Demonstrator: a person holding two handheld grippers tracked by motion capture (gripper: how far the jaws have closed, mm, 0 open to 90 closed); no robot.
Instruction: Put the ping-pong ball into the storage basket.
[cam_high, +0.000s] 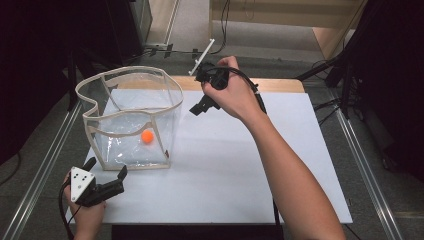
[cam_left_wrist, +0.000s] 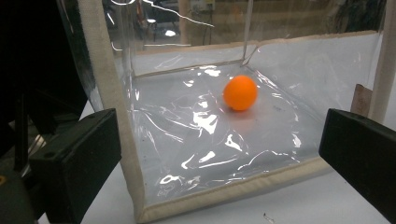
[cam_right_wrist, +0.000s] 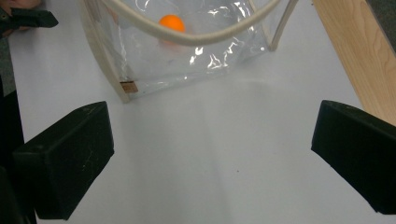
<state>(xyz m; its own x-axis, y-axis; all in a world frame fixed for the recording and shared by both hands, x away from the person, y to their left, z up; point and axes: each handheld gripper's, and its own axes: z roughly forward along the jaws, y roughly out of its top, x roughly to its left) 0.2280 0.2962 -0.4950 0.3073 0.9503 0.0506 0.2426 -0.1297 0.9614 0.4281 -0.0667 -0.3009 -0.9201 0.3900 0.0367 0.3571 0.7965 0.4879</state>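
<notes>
A clear plastic bag (cam_high: 125, 107) with cream trim stands open-topped on the left half of the white sheet (cam_high: 240, 165). An orange ball (cam_high: 147, 136) lies on its floor. My left gripper (cam_high: 107, 166) rests at the near left, just in front of the bag's near corner, open. In the left gripper view the bag's trim (cam_left_wrist: 126, 154) lies between the jaws and the ball (cam_left_wrist: 240, 92) sits beyond. My right gripper (cam_high: 202, 91) hovers right of the bag, open, with nothing between its jaws. The right gripper (cam_right_wrist: 212, 154) faces bare sheet, with the ball (cam_right_wrist: 172, 22) and bag rim (cam_right_wrist: 205, 37) ahead.
A wooden table edge (cam_high: 280, 85) runs along the far side of the white sheet. Metal rails (cam_high: 45, 165) flank the table on both sides. A white stick (cam_high: 202, 57) juts up behind the right hand. Dark equipment stands at the far left.
</notes>
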